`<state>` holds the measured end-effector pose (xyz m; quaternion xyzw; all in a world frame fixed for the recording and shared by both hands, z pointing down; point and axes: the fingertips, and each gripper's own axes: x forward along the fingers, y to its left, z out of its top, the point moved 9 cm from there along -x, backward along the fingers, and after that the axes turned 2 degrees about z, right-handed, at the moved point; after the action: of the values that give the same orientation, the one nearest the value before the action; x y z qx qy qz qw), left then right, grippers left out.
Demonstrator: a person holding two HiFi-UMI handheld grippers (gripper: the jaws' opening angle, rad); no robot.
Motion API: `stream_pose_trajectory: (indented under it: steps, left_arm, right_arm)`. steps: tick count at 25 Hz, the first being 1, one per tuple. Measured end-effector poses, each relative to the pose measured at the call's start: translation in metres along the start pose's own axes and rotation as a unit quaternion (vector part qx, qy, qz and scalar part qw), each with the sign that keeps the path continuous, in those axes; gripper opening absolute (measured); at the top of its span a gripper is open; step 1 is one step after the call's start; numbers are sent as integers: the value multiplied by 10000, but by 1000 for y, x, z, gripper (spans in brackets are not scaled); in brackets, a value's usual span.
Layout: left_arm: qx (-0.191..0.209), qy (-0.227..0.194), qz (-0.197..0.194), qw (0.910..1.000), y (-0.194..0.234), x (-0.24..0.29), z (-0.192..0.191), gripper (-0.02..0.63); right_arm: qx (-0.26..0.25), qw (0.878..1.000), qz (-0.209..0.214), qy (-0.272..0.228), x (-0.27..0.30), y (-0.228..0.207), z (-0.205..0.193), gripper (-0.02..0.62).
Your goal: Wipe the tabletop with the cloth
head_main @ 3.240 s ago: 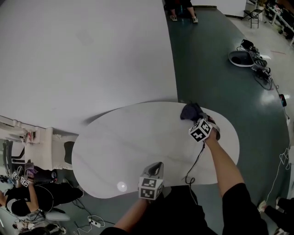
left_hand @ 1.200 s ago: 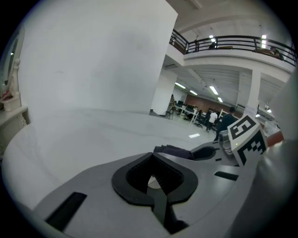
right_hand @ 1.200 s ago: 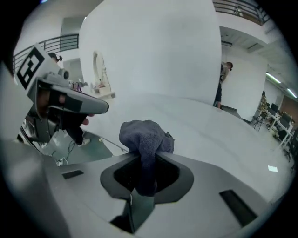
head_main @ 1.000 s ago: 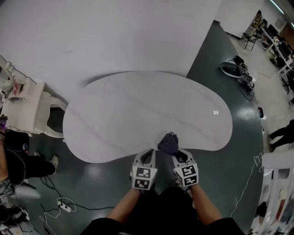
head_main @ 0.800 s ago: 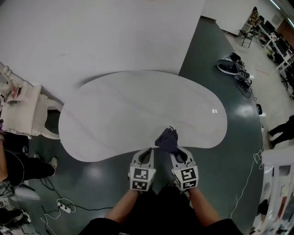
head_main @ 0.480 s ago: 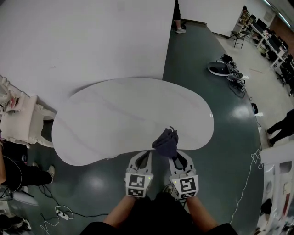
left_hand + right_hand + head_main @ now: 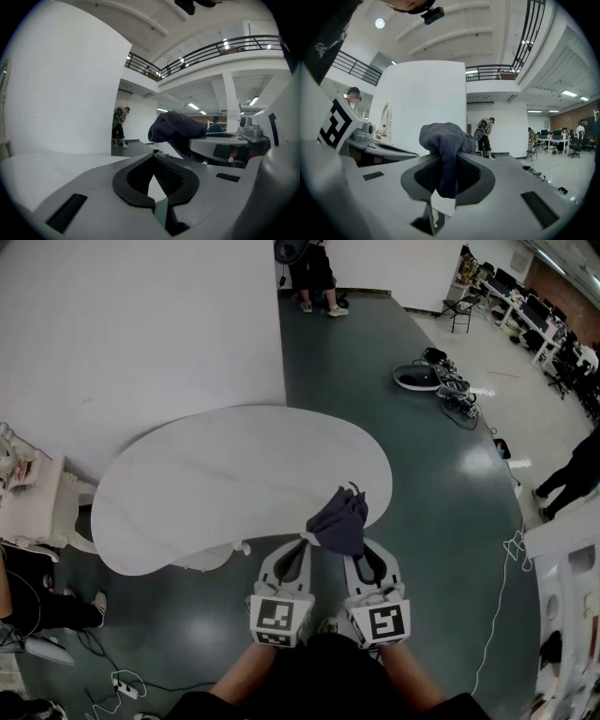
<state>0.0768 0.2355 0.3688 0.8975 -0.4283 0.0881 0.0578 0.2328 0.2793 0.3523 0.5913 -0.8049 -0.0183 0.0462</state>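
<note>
R claw (image 7: 443,174) pinches cloth (image 7: 444,137) (tag (image 7: 443,204) shows).

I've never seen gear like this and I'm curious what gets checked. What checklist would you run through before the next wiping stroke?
1. Cloth held firmly: ok. The right gripper has its jaws clamped on it.
2. Left gripper free: ok. Its jaws are together with nothing between them.
3. Cloth down on the table: not ok. It looks bunched up at the near edge, not pressed flat.
4. Wiping path free: ok. Nothing shows on the tabletop in the head view.
5. Bystanders out of the way: ok. The people stand far beyond the table.
</note>
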Motion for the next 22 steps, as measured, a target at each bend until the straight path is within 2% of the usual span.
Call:
stream_pose_trajectory:
  steps: [4,7,11,17,22]
  left_arm:
    - [249,-249,-150,9993,-47,-9,7,6]
    - [367,-236,-308,9986,-49,-10,9,6]
    - [502,-161,-474,9975,-64,-20,6,6]
    - [479,-307,-451,9974,-71,-21,8,6]
    - [536,-232,-474,9972,-72,-20,7,6]
  right_arm:
    - [-172,9990,-112,-394,-42,-11,14,46]
    - [-293,9980,-267,-486,-46,-8,21,46]
    - [-50,9967,-471,-662,-64,-4,11,46]
    - [15,9962,-471,-738,-69,-1,12,46]
    - [11,9958,-444,-797,-69,-1,14,46]
